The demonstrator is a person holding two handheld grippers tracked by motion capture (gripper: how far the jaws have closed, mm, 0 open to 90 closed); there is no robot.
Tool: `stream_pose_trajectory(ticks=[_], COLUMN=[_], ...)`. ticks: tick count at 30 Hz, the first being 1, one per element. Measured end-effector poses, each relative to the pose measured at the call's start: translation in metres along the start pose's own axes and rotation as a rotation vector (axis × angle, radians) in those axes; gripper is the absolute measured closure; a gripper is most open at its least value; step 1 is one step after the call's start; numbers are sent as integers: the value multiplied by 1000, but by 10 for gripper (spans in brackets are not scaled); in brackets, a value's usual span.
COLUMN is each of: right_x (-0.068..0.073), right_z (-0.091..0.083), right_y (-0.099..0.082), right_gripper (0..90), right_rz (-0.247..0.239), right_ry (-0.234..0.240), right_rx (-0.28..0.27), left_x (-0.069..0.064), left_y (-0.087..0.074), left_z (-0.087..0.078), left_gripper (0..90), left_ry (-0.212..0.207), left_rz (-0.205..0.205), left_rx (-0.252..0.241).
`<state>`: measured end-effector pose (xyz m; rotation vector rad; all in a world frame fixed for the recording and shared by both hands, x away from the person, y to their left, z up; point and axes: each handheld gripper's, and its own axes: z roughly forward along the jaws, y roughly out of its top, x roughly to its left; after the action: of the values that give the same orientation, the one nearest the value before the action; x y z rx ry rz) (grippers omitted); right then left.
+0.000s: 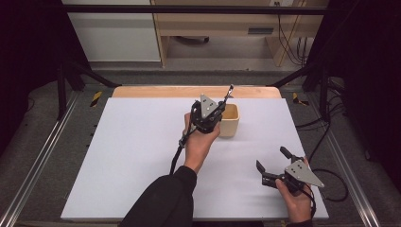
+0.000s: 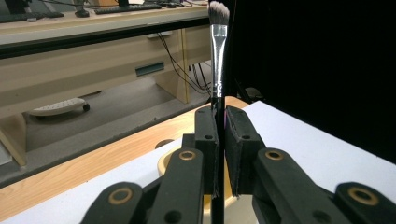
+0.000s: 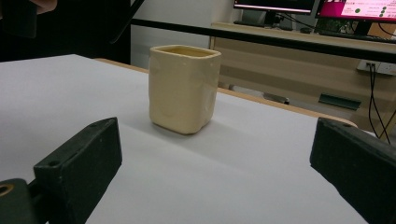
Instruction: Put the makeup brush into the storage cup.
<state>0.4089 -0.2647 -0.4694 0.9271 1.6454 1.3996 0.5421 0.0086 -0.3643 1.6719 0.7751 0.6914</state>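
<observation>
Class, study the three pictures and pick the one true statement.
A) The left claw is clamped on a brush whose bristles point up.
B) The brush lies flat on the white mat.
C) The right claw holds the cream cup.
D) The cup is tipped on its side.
A: in the left gripper view the left claw is closed on the handle of the brush, bristles at the top, above the upright cup.

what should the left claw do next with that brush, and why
Probably lower it a little, handle first, into the cream square cup. The left claw is shut on the black-handled makeup brush, bristles up, right over the cup's open mouth. The right claw rests open, apart on the white table sheet, so nothing blocks the way.
</observation>
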Motion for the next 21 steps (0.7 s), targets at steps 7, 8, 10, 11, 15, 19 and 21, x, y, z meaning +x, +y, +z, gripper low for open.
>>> stream_pose_trajectory(ticks=[7,8,10,11,15,19,21], right_x=[0,0,0,0,0,0,0], right_z=[0,0,0,0,0,0,0], right_y=[0,0,0,0,0,0,0], right_gripper=[25,25,25,25,25,25,25], right_rz=[-3,-3,-3,-3,1,-1,-3], right_ry=[1,1,2,1,0,0,0], right_rx=[4,4,5,4,4,5,5], left_x=[0,0,-1,-2,-4,-6,-5], left_y=[-2,-2,-2,-1,1,3,4], left_z=[4,4,4,3,3,2,1], left_gripper=[840,840,840,840,840,840,840], left_ry=[1,-1,0,-2,-3,-5,-1], left_rz=[-14,-15,-18,-15,-15,-14,-12], left_rx=[-10,-10,-14,-13,-24,-37,-39])
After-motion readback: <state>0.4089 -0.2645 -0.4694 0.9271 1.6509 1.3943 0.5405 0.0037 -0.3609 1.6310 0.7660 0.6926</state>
